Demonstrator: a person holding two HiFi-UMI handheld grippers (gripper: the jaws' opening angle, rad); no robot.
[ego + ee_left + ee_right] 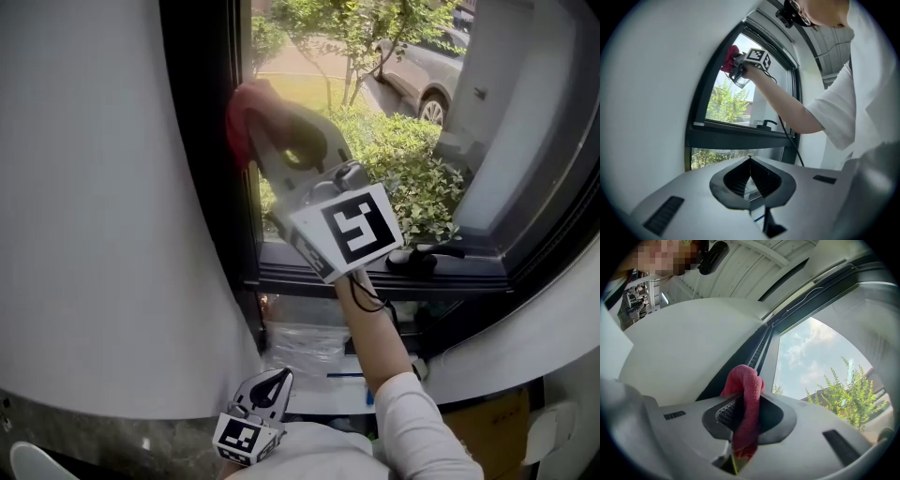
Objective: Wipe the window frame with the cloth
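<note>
My right gripper (pixel 251 122) is raised against the left upright of the dark window frame (pixel 217 169) and is shut on a red cloth (pixel 240 120). In the right gripper view the red cloth (pixel 745 404) hangs folded between the jaws, its top pressed near the dark frame (pixel 757 350). The left gripper view shows the same red cloth (pixel 729 58) high on the frame's left side (pixel 701 98). My left gripper (pixel 277 382) is held low near my body, its tips together, holding nothing.
A black window handle (pixel 424 253) lies on the lower frame rail (pixel 375 281). White walls (pixel 103 206) flank the opening. Below the sill are a plastic bag (pixel 305 342) and a cardboard box (pixel 487 422). A cable (pixel 370 298) trails from the right gripper.
</note>
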